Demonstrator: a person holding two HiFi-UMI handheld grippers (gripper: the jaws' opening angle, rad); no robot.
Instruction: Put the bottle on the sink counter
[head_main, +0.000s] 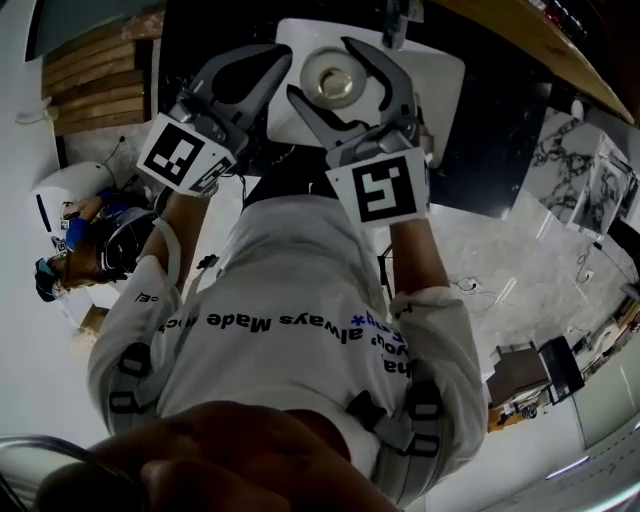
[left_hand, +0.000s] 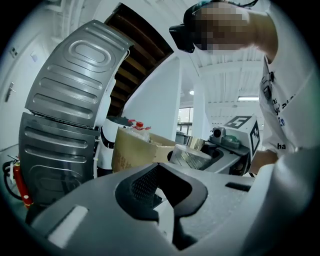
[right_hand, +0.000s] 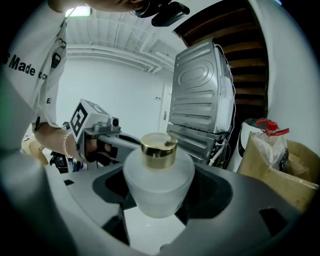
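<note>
Transport step in hand: right tongs (head_main: 345, 85) clenched on frosted white glass bottle with gold cap (right_hand: 159, 180), held aloft above white basin (head_main: 440, 85), left tongs (left_hand: 162, 192) closed empty; next move likely requires lowering it upright onto black surface (head_main: 495, 130).

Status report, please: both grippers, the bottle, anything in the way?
Left hand-held gripper shut, empty. Right hand-held gripper shut on bottle. Bottle held over sink, not yet on counter. Nothing seen in the way.
</note>
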